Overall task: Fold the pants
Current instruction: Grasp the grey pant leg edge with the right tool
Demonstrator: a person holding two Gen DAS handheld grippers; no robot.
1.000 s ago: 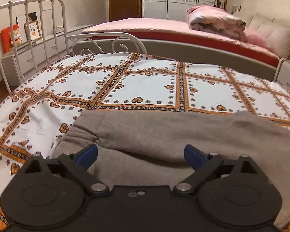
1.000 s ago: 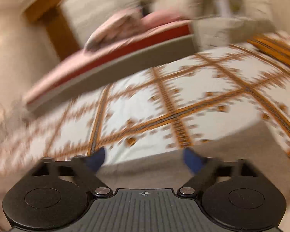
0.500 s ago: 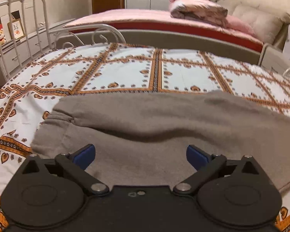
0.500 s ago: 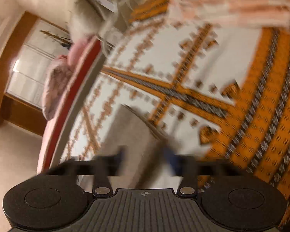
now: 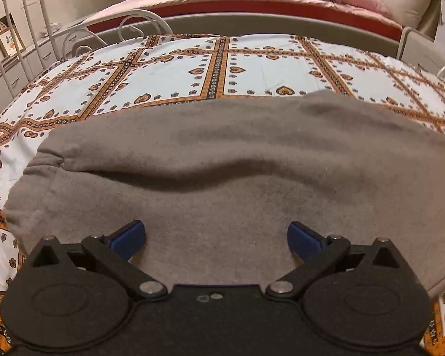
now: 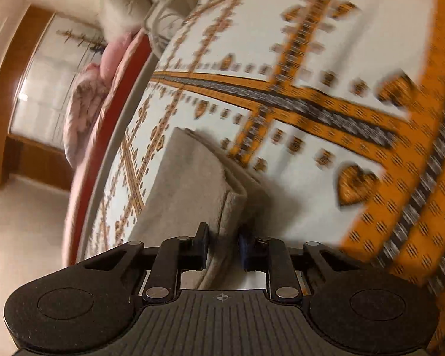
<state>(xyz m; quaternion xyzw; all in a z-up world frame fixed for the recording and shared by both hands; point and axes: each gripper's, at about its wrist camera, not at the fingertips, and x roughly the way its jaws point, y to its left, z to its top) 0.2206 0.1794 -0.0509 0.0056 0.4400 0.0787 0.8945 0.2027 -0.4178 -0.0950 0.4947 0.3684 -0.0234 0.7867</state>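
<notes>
A: Where the patterned bedspread (image 5: 252,68) covers the bed, what lies on it?

B: Item one: grey pants (image 5: 222,163), spread flat across its near part, a long fold ridge running crosswise.

A: Left hand-held gripper (image 5: 216,237)?

B: Above the pants, blue pads wide apart, holding nothing.

A: Right hand-held gripper (image 6: 222,247)?

B: Tilted view, blurred. Fingers pinched on an edge of the pants (image 6: 190,190), raised off the bedspread (image 6: 326,59).

patterned bedspread (image 5: 267,68), pink bed (image 5: 222,0), wardrobe (image 6: 47,89)
</notes>
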